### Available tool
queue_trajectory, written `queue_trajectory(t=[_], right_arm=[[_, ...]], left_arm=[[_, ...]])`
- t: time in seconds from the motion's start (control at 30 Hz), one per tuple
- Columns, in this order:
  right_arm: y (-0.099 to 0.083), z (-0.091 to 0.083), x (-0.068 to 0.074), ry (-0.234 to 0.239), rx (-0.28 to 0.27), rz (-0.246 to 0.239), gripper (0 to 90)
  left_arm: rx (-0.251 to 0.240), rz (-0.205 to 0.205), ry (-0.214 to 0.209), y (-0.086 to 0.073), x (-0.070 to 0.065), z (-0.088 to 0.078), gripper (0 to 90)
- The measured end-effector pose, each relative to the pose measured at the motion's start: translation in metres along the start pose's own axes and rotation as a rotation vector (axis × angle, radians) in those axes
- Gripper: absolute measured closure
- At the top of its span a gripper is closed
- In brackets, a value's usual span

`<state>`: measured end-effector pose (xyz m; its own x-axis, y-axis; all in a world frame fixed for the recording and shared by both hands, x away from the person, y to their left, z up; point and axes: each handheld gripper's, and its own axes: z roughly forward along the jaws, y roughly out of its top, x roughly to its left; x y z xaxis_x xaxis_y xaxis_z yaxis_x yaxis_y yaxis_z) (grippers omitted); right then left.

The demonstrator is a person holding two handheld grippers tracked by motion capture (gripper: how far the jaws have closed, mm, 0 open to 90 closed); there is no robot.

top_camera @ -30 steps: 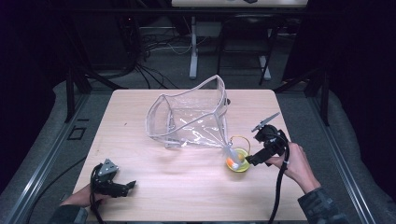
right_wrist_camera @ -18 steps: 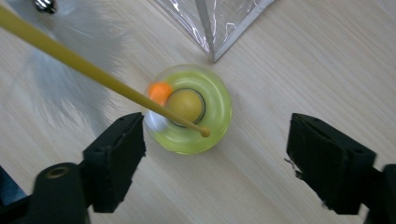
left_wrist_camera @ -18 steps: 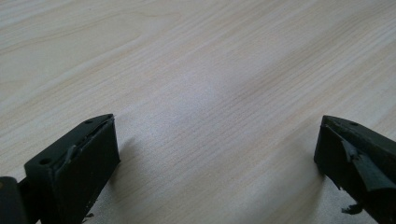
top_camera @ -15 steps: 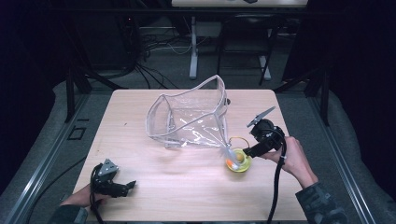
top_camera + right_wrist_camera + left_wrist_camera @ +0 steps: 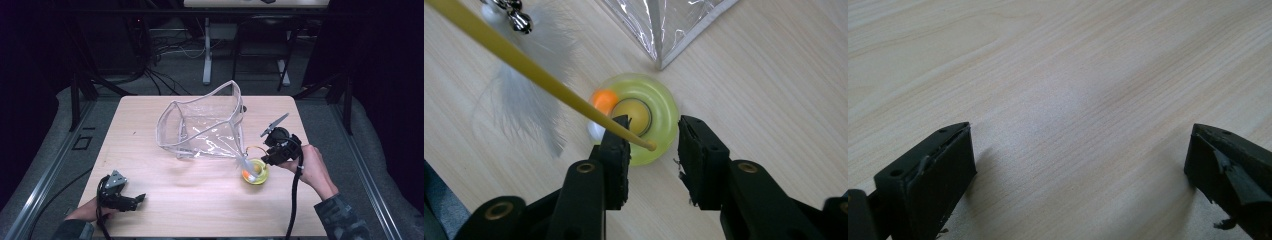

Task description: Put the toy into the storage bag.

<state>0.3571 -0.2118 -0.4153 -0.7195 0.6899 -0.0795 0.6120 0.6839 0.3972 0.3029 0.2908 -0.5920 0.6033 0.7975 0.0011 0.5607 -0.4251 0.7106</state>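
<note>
A yellow-green ring toy (image 5: 257, 172) (image 5: 659, 107) with an orange ball (image 5: 603, 99) in it lies on the wooden table (image 5: 190, 200), just off the near corner of a clear plastic bag (image 5: 205, 125) (image 5: 664, 25). A yellow stick (image 5: 524, 62) with a white feather (image 5: 529, 100) and small bells (image 5: 516, 15) lies across the ring. My right gripper (image 5: 264, 161) (image 5: 651, 135) points down at the ring's near edge. Its jaws have just been closing, with the stick's tip and the ring's rim between them. A gap still shows beside the right jaw. My left gripper (image 5: 139, 199) (image 5: 1078, 135) rests open at the front left over bare wood.
The bag stands open in the middle of the table and reaches toward its far edge. A cable (image 5: 295, 200) trails from the right gripper to the table's front edge. Dark floor, cables and stand legs lie beyond the table.
The right gripper's jaws have narrowed around the ring toy's edge, and the hand has shifted slightly left toward it. The left gripper has not moved.
</note>
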Motion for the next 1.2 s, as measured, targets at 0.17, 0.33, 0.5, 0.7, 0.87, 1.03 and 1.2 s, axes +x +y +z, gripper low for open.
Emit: queue_trajectory(t=[0.17, 0.33, 0.5, 0.7, 0.87, 1.03, 1.2], right_arm=[[0.0008, 0.0036, 0.0016, -0.002, 0.019, -0.002, 71.8], [0.0006, 0.0048, 0.001, -0.013, 0.023, 0.002, 73.0], [0.0005, 0.0047, 0.0008, -0.026, 0.03, 0.0, 75.4], [-0.0001, 0.0027, 0.0006, -0.041, 0.027, 0.004, 82.6], [0.0002, 0.0041, 0.0019, -0.054, 0.029, 0.0, 86.9], [0.0003, 0.0033, 0.0017, -0.053, 0.025, 0.0, 86.4], [0.0004, 0.003, 0.0021, -0.053, 0.02, -0.001, 86.6]], left_arm=[[0.0, 0.001, -0.001, 0.0, 0.0, 0.0, 0.0], [0.0, 0.001, -0.001, 0.0, 0.0, 0.0, 0.0], [0.0, 0.001, -0.001, 0.0, 0.0, 0.0, 0.0], [0.0, 0.0, -0.002, 0.0, -0.0001, 0.0001, 0.0], [0.0, 0.001, -0.002, 0.0, -0.0002, 0.0001, 0.0], [0.0, 0.001, -0.002, 0.0, -0.0001, 0.0001, 0.0], [0.0, 0.001, -0.002, 0.0, -0.0001, 0.0001, 0.0]])
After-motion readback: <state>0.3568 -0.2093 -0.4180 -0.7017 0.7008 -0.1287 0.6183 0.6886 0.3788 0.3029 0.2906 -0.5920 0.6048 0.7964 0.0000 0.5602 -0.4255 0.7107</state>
